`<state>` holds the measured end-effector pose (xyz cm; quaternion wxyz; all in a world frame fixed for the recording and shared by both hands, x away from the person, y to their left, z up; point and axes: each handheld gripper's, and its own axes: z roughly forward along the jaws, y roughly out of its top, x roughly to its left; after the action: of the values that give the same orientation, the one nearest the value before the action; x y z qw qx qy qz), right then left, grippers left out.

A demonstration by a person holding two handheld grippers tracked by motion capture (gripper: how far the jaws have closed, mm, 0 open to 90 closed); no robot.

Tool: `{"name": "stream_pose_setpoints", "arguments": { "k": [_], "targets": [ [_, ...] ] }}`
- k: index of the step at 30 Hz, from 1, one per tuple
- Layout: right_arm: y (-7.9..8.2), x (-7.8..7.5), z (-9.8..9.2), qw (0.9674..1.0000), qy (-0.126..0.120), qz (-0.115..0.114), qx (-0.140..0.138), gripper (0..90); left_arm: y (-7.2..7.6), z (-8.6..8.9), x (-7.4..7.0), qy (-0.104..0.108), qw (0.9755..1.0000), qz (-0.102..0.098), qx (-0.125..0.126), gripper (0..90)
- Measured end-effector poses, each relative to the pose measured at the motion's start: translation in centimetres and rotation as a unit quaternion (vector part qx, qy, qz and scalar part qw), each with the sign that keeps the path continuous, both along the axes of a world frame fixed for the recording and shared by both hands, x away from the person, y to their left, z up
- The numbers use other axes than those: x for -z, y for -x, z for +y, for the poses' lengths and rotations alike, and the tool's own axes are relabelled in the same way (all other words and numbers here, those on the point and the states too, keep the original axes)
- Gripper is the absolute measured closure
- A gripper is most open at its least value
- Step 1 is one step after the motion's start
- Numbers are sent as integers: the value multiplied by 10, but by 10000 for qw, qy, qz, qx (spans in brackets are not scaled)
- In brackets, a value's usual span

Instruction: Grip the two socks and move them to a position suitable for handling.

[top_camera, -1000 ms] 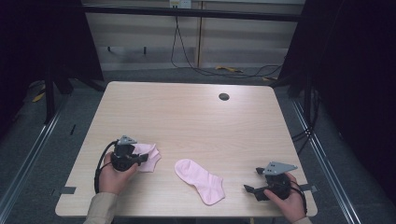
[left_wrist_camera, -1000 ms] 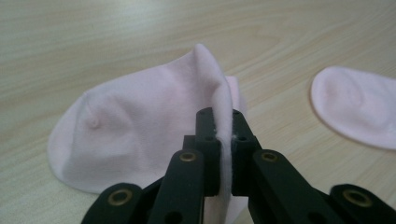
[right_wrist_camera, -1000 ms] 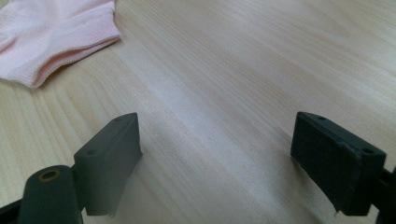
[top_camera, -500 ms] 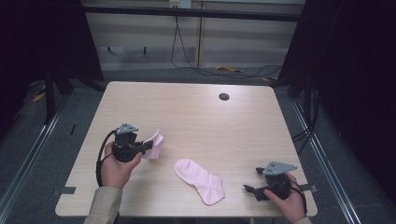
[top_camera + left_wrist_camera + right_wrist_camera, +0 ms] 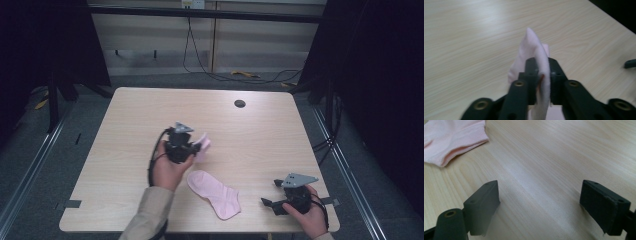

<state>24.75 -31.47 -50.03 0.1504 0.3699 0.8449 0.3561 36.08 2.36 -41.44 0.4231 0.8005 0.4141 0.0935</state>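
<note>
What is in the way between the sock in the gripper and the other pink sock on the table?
Nothing visible. The left gripper holds one pink sock above bare table, and the other pink sock lies flat just beside it.

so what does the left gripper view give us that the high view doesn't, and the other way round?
Left gripper view: a close look at the left gripper's black fingers either side of a fold of the soft pink fabric sock; the jaws have just been opening a little, with the sock between them.

High view: the second pink sock lying flat near the front edge, the right gripper low at the front right, and a small dark round hole in the tabletop.

Both: the carried sock and the light wooden table.
</note>
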Motion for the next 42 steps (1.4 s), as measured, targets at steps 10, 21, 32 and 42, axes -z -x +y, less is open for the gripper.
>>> {"name": "stream_pose_setpoints", "arguments": {
  "k": [10, 21, 32, 42],
  "targets": [
    [0, 0, 0, 10000, 2, 7, -20, 153, -11, -24, 29, -213, 9995, -155, 173, 370],
    [-3, -2, 6, 9999, 68, -24, 153, 165, -9, 19, 48, -509, 9985, -92, 177, 386],
    [-47, -17, 63, 9989, -6, -413, 232, 323, 2, 26, 64, -602, 9971, 66, 471, 496],
    [-66, -8, 81, 9986, 368, -244, -300, 667, 12, 31, 63, -618, 9962, -16, 618, 551]
  ]
}}
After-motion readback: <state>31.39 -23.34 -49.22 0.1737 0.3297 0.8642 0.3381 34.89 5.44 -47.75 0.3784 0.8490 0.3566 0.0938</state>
